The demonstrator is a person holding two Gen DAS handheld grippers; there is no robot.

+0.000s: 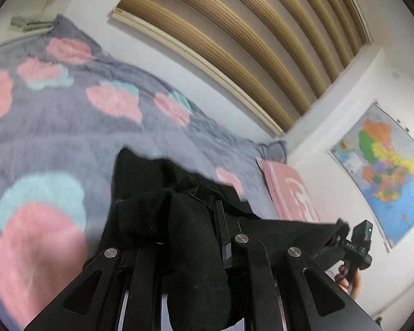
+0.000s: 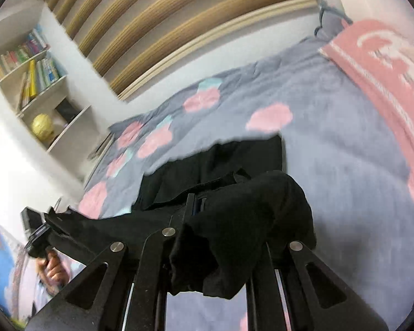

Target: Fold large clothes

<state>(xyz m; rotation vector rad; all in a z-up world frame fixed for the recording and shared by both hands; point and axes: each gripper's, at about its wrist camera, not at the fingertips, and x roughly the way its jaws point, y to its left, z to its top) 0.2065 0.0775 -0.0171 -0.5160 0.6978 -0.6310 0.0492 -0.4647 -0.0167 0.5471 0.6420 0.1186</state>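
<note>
Behind everything runs a white bedroom wall with wooden slats [image 1: 234, 41] across it, a map [image 1: 383, 171] pinned on one side and a bookshelf [image 2: 33, 63] on the other, and below them a bed spread with a grey quilt [image 1: 69, 127] printed with pink and teal clouds. Black clothing [image 1: 179, 220] hangs over that quilt, lifted clear at its near edge and stretched between 2 tongs, while its far end looks to trail down onto the quilt toward the slats. Near the quilt's far corner lies a pink blanket [image 2: 386, 77], apart from the garment. My left gripper [image 1: 204, 220] is clamped on a bunched corner of the cloth, which spills thickly over its fingers; my right gripper [image 2: 207, 207] pinches the opposite corner the same way, so the edge between them runs nearly taut. From how it drapes and wads, I judge the fabric soft, limp and fairly heavy for cloth, not slippery and in no way fragile; it will sag wherever it is unsupported and will not keep a crease unaided. Holding the 2 corners of 1 edge seems the right grip, though the wads in the tongs may hide extra layers, so the fold could come out uneven.
</note>
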